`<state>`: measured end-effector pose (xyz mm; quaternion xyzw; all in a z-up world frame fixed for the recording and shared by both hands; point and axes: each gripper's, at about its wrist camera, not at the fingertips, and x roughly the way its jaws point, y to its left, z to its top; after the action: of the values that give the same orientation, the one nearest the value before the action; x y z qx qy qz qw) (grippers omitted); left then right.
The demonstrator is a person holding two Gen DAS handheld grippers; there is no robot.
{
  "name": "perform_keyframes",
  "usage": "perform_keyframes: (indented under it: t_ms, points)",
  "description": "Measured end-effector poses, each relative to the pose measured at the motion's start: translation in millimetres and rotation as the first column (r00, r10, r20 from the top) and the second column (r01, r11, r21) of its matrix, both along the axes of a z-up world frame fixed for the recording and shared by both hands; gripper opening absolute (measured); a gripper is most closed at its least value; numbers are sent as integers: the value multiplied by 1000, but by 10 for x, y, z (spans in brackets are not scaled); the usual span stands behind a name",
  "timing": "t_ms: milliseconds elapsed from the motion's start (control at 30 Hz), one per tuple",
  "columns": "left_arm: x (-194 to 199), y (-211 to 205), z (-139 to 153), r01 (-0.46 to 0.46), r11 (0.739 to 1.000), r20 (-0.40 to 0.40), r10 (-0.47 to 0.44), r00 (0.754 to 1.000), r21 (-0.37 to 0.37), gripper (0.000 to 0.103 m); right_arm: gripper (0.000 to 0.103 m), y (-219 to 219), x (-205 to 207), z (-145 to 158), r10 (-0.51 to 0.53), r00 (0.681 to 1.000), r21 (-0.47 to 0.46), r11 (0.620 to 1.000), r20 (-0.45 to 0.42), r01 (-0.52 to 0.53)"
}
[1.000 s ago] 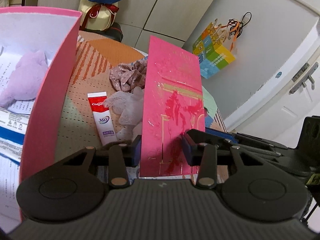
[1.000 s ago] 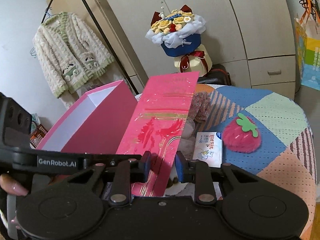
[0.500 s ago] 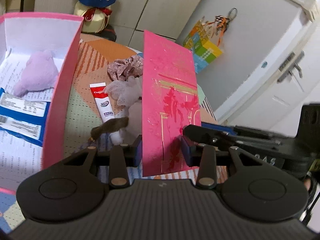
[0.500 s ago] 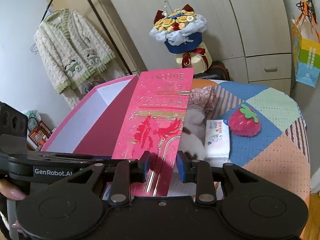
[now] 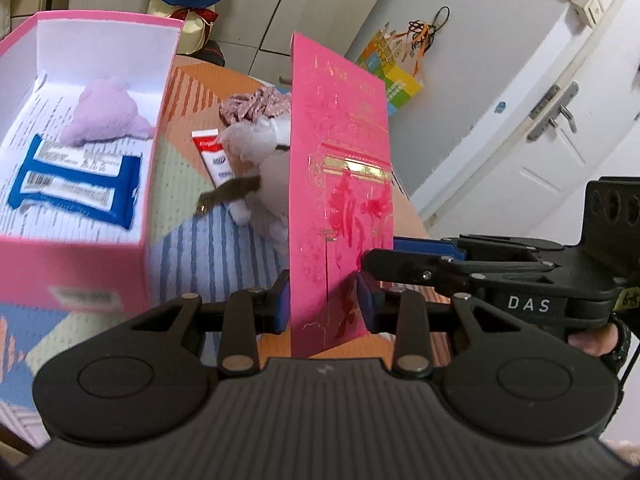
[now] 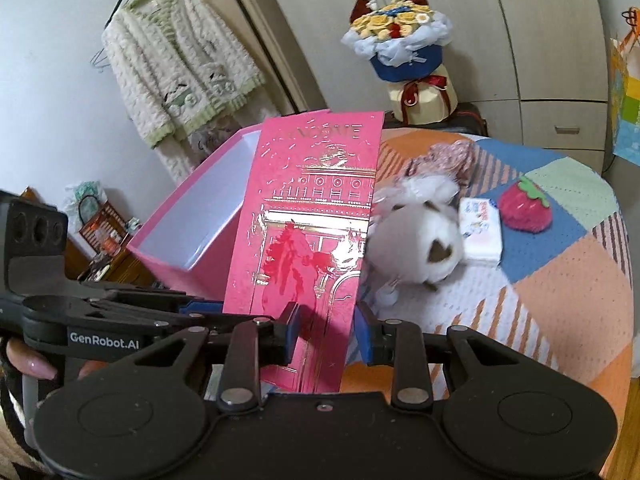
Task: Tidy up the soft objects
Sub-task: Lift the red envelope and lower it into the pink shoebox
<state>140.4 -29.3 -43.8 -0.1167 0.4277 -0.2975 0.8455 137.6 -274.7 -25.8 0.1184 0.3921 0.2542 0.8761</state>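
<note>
A tall pink lid with gold print (image 5: 340,184) (image 6: 316,232) stands on edge in the air, held by both grippers at its lower end. My left gripper (image 5: 324,306) has its blue pads on the lid's two sides, and its jaws are closing on it. My right gripper (image 6: 326,330) is shut on the same lid from the other face. Behind the lid a white plush toy (image 5: 268,168) (image 6: 416,236) lies on the patchwork cloth. The open pink box (image 5: 154,184) (image 6: 208,264) holds a purple plush (image 5: 106,118) and blue packets (image 5: 76,184).
On the cloth lie a toothpaste tube (image 5: 212,158), a floral fabric piece (image 6: 444,160), a tissue pack (image 6: 480,228) and a red strawberry plush (image 6: 524,208). A bouquet (image 6: 400,40) stands by the cupboards. A cardigan (image 6: 176,64) hangs at the left.
Both grippers have drawn back and slightly up with the lid. More of the box's inside and the white plush toy now shows. The left jaws have narrowed on the lid.
</note>
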Motion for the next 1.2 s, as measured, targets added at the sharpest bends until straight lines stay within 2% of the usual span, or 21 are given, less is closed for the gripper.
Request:
perform_keyframes:
  t_ms: [167,300,433,567,833,1100,1200]
  points:
    - [-238,196,113,-18,1000,32,17,999,26,33,36,212,-203,96,34,999,-4,999,15,-34]
    - [-376,464,250,-59,998,53,58,997,17,29,36,438,-286,210,67,998,2,998,16,-67]
    - [-398,745,410,-94,996,71,94,993,-3,28,36,644,-250,356,84,996,39,996,21,-84]
    - [-329,976,558,-128,992,94,126,988,13,28,36,887,-120,489,114,993,51,992,32,-116]
    - [147,1493,634,-198,980,58,196,979,31,28,36,1423,375,564,149,989,74,986,-1,-148]
    - [845,1756,389,-222,972,-29,225,974,77,27,36,1786,1056,295,147,984,74,987,-99,-140]
    - [1144,1791,245,-220,973,-84,226,971,75,27,36,1852,1305,166,136,980,62,990,-142,-128]
